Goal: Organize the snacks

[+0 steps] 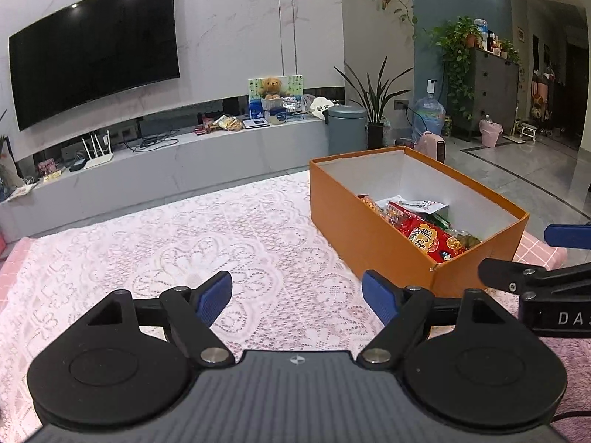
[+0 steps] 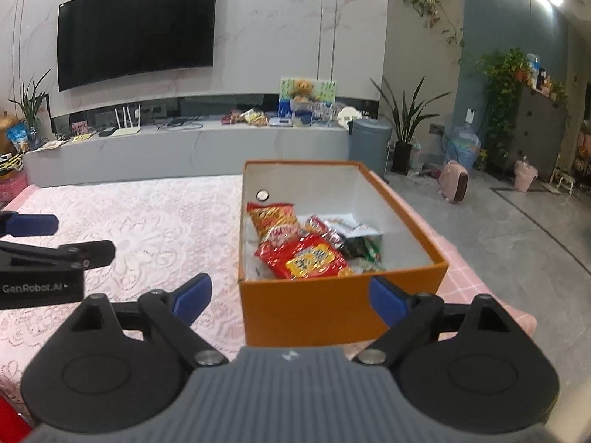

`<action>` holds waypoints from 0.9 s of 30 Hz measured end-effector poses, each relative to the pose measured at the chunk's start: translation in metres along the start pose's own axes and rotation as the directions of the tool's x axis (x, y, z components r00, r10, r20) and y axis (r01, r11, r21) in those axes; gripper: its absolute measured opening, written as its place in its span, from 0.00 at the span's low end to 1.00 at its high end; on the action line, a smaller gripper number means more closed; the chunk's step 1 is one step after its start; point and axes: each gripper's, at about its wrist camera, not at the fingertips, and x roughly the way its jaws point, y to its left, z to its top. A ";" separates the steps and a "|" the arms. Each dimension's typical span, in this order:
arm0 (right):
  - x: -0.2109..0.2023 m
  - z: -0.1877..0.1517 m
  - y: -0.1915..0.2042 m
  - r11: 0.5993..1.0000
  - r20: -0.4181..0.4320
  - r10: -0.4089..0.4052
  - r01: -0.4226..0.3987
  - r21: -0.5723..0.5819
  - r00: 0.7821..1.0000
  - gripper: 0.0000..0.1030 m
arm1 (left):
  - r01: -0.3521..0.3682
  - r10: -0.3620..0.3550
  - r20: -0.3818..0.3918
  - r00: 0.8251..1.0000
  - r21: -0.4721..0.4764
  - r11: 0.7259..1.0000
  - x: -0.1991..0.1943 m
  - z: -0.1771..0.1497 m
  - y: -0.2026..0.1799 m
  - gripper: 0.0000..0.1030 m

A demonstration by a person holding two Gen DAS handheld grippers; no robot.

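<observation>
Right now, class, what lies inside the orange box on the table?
Inside the orange box: a red snack packet on top, an orange-red packet, and green and white wrappers. Whatever lies beneath them is covered.

An orange box (image 2: pixel 332 302) sits open on a table covered in pink lace cloth (image 2: pixel 147 229). Inside lie snack packets (image 2: pixel 306 254), mostly red and yellow. The right gripper (image 2: pixel 291 295) hovers before the box's near wall, its jaws wide apart and empty. The left gripper (image 2: pixel 55 238) shows at the left edge.
</observation>
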 end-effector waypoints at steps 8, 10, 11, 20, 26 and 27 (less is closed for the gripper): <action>0.001 -0.002 0.007 1.000 0.000 0.008 -0.008 -0.007 1.000 0.87 | 0.006 -0.006 0.014 1.000 -0.018 1.000 -0.002 -0.002 0.004 1.00; 0.003 -0.001 0.006 1.000 -0.003 0.007 -0.007 -0.002 1.000 0.87 | -0.005 0.006 0.012 1.000 -0.023 1.000 -0.001 -0.003 0.005 1.00; 0.004 -0.001 0.005 1.000 -0.004 0.007 -0.007 -0.001 1.000 0.87 | -0.016 0.016 0.014 1.000 -0.026 1.000 -0.001 -0.003 0.005 1.00; 0.002 -0.002 0.003 1.000 -0.005 0.005 -0.005 0.001 1.000 0.87 | -0.043 0.044 0.021 0.999 -0.039 0.998 -0.002 -0.002 0.006 1.00; 0.001 -0.003 0.004 1.000 -0.007 0.006 -0.006 -0.004 1.000 0.87 | -0.030 0.031 0.023 0.999 -0.066 0.997 -0.003 -0.001 0.008 1.00; 0.002 -0.003 0.004 1.000 -0.008 0.006 -0.006 -0.005 1.000 0.87 | -0.030 0.032 0.025 0.999 -0.070 0.997 -0.004 0.000 0.009 1.00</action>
